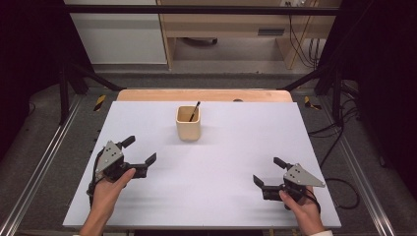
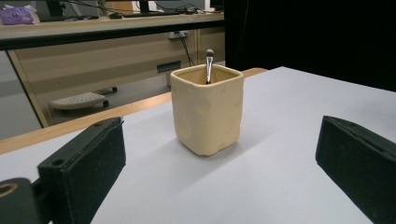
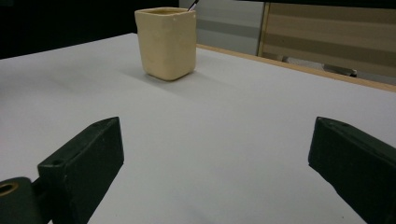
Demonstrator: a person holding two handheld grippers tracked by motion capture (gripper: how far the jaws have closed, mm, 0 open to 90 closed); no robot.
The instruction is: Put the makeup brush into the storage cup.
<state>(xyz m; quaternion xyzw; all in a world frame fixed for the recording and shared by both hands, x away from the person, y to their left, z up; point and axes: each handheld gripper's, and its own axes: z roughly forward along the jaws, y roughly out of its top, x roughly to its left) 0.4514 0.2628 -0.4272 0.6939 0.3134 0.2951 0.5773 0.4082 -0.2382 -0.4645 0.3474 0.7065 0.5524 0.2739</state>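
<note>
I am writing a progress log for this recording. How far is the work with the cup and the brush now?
Done: the brush stands inside the cream cup at the far middle of the white table. In hand: nothing; the left gripper and the right gripper are both open, apart from the cup, with the left one nearer. Left: whatever handling of cup or brush is meant; neither is touched.

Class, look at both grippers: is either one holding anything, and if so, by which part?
Nothing is held. The left gripper and the right gripper are both open over the white table, apart from the cream cup with the brush standing in it.
</note>
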